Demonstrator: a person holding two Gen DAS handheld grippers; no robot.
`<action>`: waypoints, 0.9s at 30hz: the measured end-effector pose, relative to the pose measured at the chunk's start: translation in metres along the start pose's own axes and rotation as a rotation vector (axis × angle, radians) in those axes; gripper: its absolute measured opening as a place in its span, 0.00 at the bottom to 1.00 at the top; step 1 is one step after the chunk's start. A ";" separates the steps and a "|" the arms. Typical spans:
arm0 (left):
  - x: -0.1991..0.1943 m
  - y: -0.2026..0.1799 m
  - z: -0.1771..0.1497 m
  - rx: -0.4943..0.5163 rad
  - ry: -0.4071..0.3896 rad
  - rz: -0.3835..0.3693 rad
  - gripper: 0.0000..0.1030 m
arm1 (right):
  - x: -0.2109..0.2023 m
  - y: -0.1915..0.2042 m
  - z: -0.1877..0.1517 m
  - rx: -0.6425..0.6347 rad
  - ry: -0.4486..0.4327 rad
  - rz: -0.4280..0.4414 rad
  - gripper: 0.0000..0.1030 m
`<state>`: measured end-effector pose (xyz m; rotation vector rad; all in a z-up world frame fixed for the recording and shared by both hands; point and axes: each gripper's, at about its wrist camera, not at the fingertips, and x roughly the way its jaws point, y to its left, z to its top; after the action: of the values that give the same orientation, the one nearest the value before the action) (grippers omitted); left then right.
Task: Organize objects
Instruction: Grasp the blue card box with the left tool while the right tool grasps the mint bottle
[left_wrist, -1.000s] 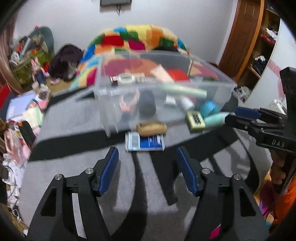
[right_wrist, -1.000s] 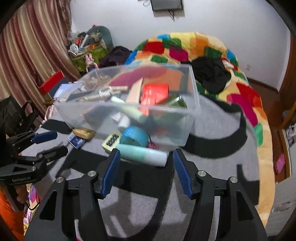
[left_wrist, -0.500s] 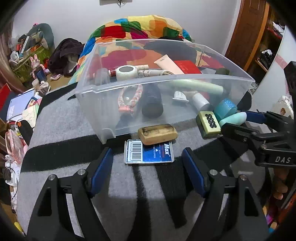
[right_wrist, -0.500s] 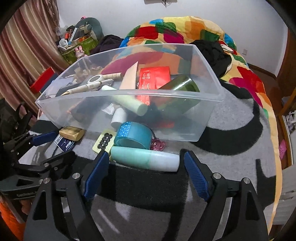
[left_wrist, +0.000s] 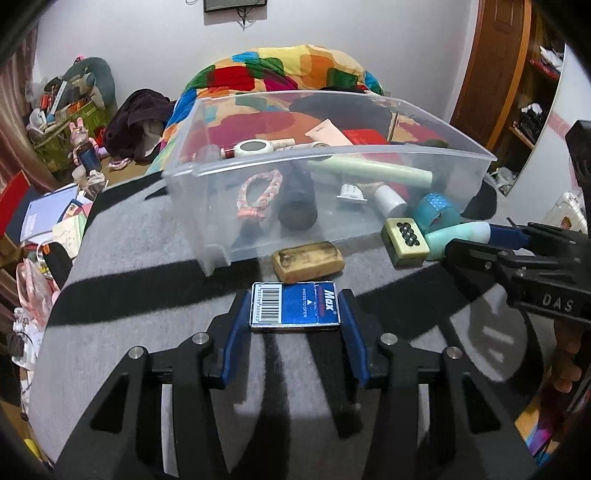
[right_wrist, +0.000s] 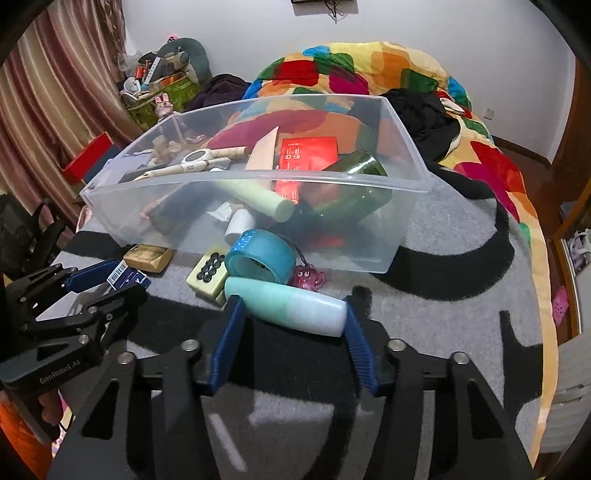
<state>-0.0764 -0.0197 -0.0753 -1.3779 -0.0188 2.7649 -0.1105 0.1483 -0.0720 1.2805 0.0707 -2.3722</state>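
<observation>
A clear plastic bin holding several items stands on the grey and black blanket. My left gripper has its blue fingers against both ends of a blue staple box lying flat in front of the bin. My right gripper has its fingers at both ends of a mint-and-white bottle lying on the blanket; that bottle also shows in the left wrist view. The staple box shows in the right wrist view.
In front of the bin lie a tan bar, a mahjong tile, a teal tape roll and a pink charm. A colourful quilt lies behind the bin. Clutter lies on the floor to the left.
Both grippers moved forward and down and narrowed. The left now brackets the staple box, the right brackets the mint bottle.
</observation>
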 end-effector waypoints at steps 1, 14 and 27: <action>-0.002 0.001 -0.002 -0.004 -0.003 -0.001 0.46 | -0.001 -0.001 -0.001 -0.001 -0.001 0.003 0.43; -0.038 0.006 -0.014 -0.024 -0.085 -0.008 0.46 | -0.001 0.003 0.004 -0.003 -0.008 -0.036 0.70; -0.041 0.011 -0.011 -0.068 -0.111 -0.055 0.46 | -0.001 0.011 -0.003 -0.108 0.050 0.116 0.39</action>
<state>-0.0428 -0.0332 -0.0495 -1.2164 -0.1544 2.8162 -0.1032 0.1394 -0.0709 1.2581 0.1337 -2.2082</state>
